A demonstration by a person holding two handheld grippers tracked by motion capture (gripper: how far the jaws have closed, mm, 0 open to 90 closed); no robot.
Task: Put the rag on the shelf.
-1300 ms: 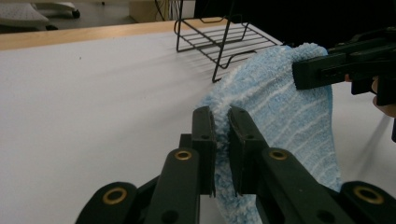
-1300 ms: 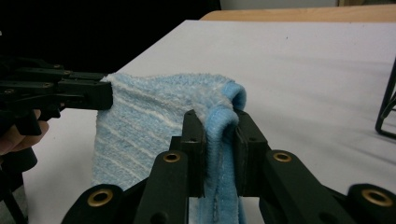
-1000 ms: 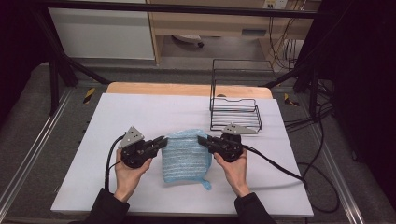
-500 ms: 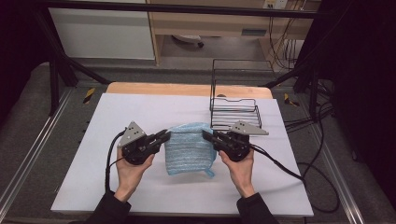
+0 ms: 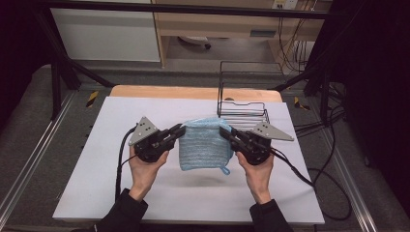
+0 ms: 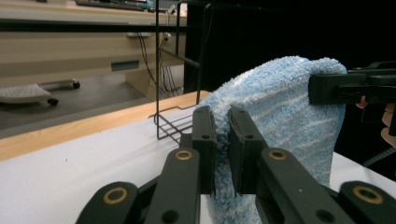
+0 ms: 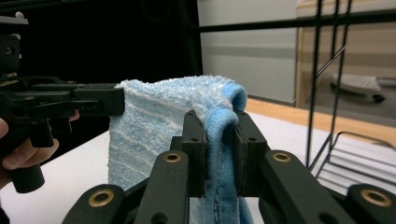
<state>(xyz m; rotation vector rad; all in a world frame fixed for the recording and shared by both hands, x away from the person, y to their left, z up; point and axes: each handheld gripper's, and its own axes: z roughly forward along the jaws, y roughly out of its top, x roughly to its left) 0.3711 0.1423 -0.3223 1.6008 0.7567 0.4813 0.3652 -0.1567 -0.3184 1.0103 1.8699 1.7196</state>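
A broad white table top [image 5: 96,183] with a pale wooden strip along its far edge takes up most of the space in front of the person, whose two dark-sleeved forearms reach in from the near side. At the far right of the table stands a black wire rack [image 5: 241,104], with a tall open back frame and a low slatted base; from the left gripper view its thin uprights [image 6: 157,70] rise behind the cloth.

Between the hands hangs a light blue terry towel with faint white stripes [image 5: 205,142], folded and lifted clear of the table so that a soft shadow lies under it. It is held by its two upper corners and drapes down toward the person, with a small blue loop dangling at its lower right corner. It hangs just in front of the wire rack, apart from it.

The left gripper [image 5: 180,129], black with a grey three-cornered plate on top, is pinched tight on the towel's upper left corner; in its own view the two jaws [image 6: 222,140] are squeezed on the fluffy edge. The right gripper [image 5: 223,131], of the same build, is clamped on the upper right corner, and its own view shows the darker blue hem [image 7: 219,135] caught between the jaws. Black cables trail back from both grippers across the table.
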